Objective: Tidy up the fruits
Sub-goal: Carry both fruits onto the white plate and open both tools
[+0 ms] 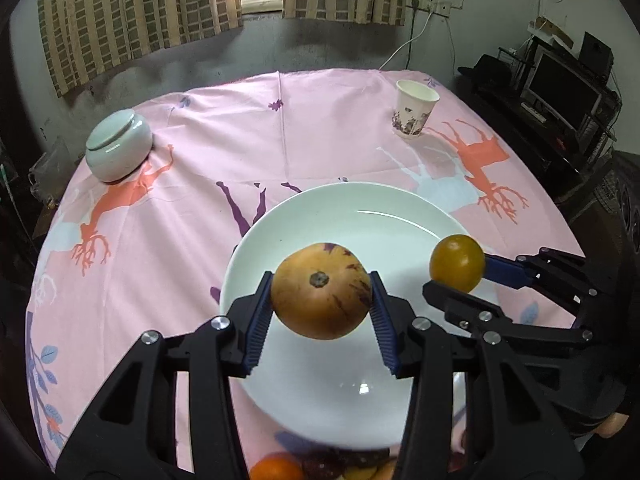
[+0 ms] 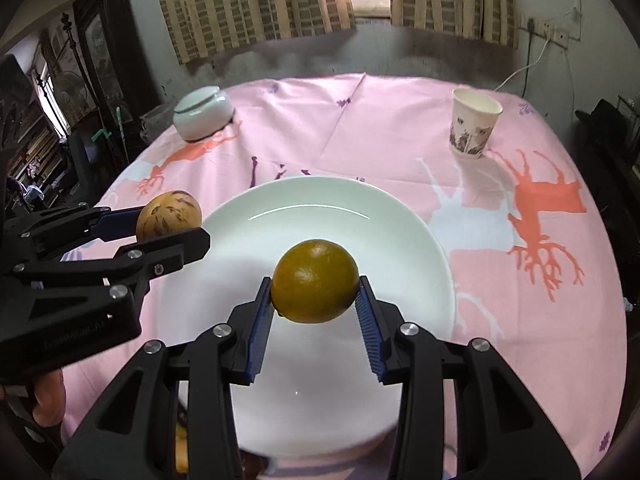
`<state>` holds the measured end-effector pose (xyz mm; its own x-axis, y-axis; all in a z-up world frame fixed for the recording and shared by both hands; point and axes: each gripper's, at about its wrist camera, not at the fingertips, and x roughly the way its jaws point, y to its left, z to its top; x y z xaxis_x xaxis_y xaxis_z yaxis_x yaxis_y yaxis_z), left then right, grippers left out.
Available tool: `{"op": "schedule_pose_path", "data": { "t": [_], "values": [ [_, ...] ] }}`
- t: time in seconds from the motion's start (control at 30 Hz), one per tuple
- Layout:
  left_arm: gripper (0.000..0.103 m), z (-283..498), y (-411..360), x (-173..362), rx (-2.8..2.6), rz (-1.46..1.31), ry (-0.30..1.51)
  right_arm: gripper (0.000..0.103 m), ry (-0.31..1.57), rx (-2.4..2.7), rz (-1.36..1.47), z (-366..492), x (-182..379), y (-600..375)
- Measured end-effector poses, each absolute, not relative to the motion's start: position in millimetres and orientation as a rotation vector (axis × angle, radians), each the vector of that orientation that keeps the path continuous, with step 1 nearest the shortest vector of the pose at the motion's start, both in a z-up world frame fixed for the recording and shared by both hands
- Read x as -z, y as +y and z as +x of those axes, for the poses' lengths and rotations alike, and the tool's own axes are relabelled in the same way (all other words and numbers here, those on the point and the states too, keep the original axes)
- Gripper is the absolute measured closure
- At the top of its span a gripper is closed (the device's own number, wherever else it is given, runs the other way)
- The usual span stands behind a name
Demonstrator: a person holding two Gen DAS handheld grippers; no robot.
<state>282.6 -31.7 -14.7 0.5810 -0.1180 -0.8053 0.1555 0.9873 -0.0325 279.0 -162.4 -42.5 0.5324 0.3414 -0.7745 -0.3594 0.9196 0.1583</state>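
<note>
Blue ribbed pads of the left gripper (image 1: 320, 292) press both sides of a tan fruit (image 1: 321, 290) streaked with purple, its dark stem end facing the camera; the fruit hangs clear above a white plate (image 1: 352, 208). To its right, the right gripper (image 2: 316, 288) clamps a smaller olive-orange fruit (image 2: 315, 281) the same way, held over the plate's right part. In the right wrist view the tan fruit sits at the plate's left rim, gripped by the black left tool.

Around the plate lies a pink cloth (image 1: 320, 128) printed with coral and pale deer shapes, covering a round table. Far left on it stands a pale lidded jar (image 1: 119, 150); far right, a paper cup (image 1: 414, 109) with a floral band, upright. More fruit (image 1: 276, 469), one piece orange, shows blurred at the near edge below the plate. Behind the table hang striped curtains (image 1: 132, 12) either side of a bright window.
</note>
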Motion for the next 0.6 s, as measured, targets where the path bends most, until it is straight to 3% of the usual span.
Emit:
{"op": "schedule_pose_path", "data": {
  "t": [0.33, 0.37, 0.4, 0.43, 0.5, 0.6],
  "values": [
    [0.056, 346.6, -31.5, 68.7, 0.166, 0.018, 1.058, 0.061, 1.038, -0.402, -0.099, 331.8, 86.3, -147.5],
    [0.055, 350.0, -31.3, 70.9, 0.167, 0.011, 1.069, 0.058, 1.036, -0.394, -0.104, 333.6, 87.3, -147.0],
    [0.052, 352.6, -30.5, 72.4, 0.168, -0.001, 1.076, 0.052, 1.027, -0.383, -0.11, 333.9, 87.6, -147.0],
    [0.047, 353.2, -28.7, 71.7, 0.167, -0.012, 1.073, 0.037, 1.014, -0.372, -0.114, 332.3, 86.0, -147.5],
    [0.026, 348.2, -23.6, 62.5, 0.154, -0.019, 1.04, 0.035, 0.979, -0.37, -0.119, 326.6, 78.9, -149.8],
    [0.025, 327.5, -12.8, 40.5, 0.151, -0.015, 0.996, 0.035, 0.963, -0.372, -0.129, 309.1, 59.3, -154.6]
  ]
}}
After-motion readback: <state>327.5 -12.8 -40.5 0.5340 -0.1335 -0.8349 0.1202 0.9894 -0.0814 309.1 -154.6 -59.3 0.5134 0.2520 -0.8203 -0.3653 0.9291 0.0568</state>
